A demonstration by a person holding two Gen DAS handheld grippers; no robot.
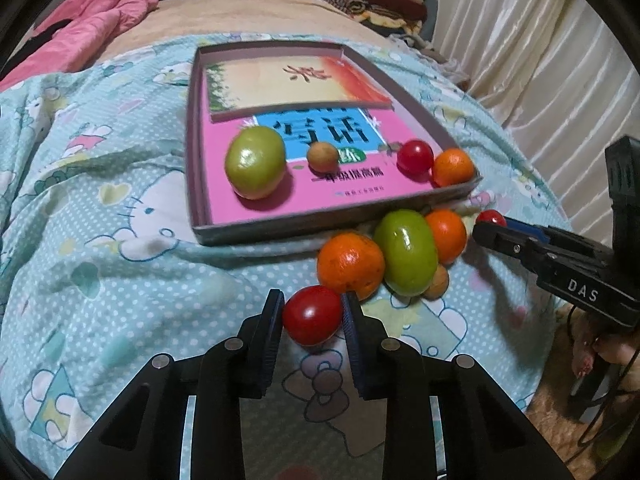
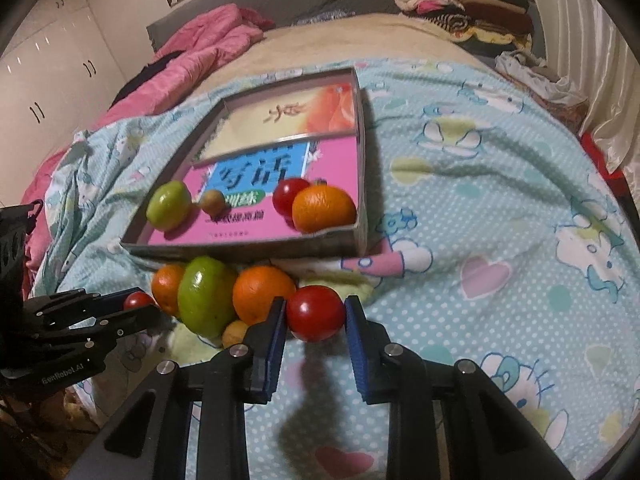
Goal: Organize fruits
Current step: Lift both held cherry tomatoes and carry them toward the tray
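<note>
Left wrist view looks steeply down along the left gripper [image 1: 312, 316] from close above the patterned bedspread [image 1: 120, 248], facing the shallow box [image 1: 196, 168] at 12 o'clock. Right wrist view looks likewise along the right gripper [image 2: 316, 318], box [image 2: 362, 184] at 11 o'clock. Both share box, fruit cluster and bedspread [image 2: 500, 220]; each sees the other gripper, at 3 and 9 o'clock.

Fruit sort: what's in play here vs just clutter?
In play: red tomato in left tool; red tomato in right tool; box tray; loose oranges, green fruit.
Clutter: pink quilt, folded clothes, curtain.
</note>
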